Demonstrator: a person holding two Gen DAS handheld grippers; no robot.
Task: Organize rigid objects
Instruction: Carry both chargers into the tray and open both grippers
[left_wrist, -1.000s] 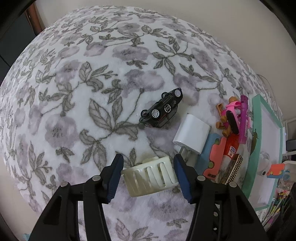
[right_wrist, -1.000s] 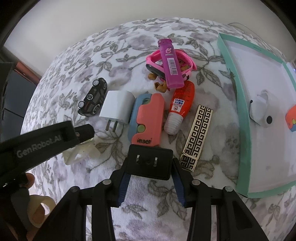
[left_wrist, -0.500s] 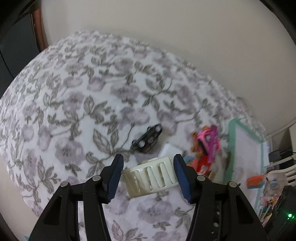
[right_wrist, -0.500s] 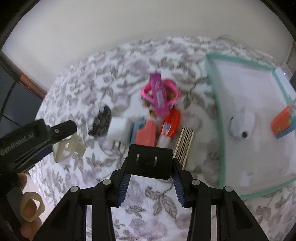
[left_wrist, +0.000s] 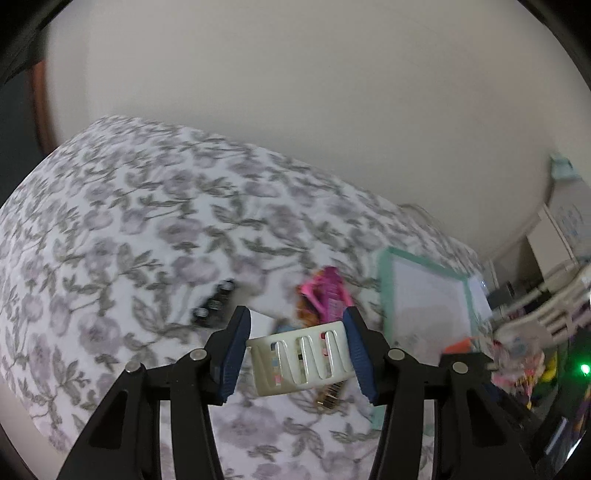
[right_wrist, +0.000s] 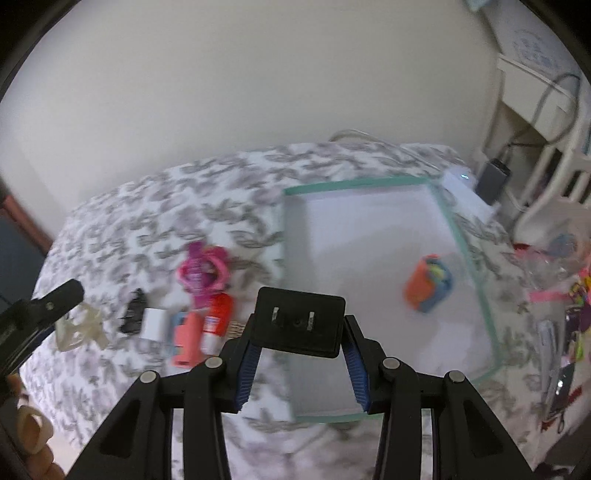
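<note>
Two pairs of tongs each carry something clear of the bed. The left tongs (left_wrist: 297, 350) are clamped on a cream slotted clip (left_wrist: 301, 360), its ends against the blue pads; the jaws have just been closing a little on it. The right tongs (right_wrist: 301, 354) grip a black plug adapter (right_wrist: 299, 321), prongs facing the camera, held between the blue pads.

Beyond the left tongs, blurred, lie a black toy car (left_wrist: 214, 302) and a pink toy (left_wrist: 325, 295) on the floral bedspread (left_wrist: 129, 229), with a gold strip just showing under the clip. Only the right wrist view shows the row plainly: the car, a white charger (right_wrist: 153, 323), a coral-and-blue case (right_wrist: 186, 339) and an orange-capped tube (right_wrist: 218, 321) lie side by side, the pink toy just behind them. That view also shows the left tongs with the clip at its left margin, and part of a hand below.

A white tray with a green rim (right_wrist: 354, 182) lies toward the bed's right edge, beyond the adapter. An orange-and-blue object (right_wrist: 428, 288) rests near its right rim; most of the tray floor is bare. Bright clutter crowds the bed's right edge past the tray. The bedspread's left half and far edge by the wall lie open.
</note>
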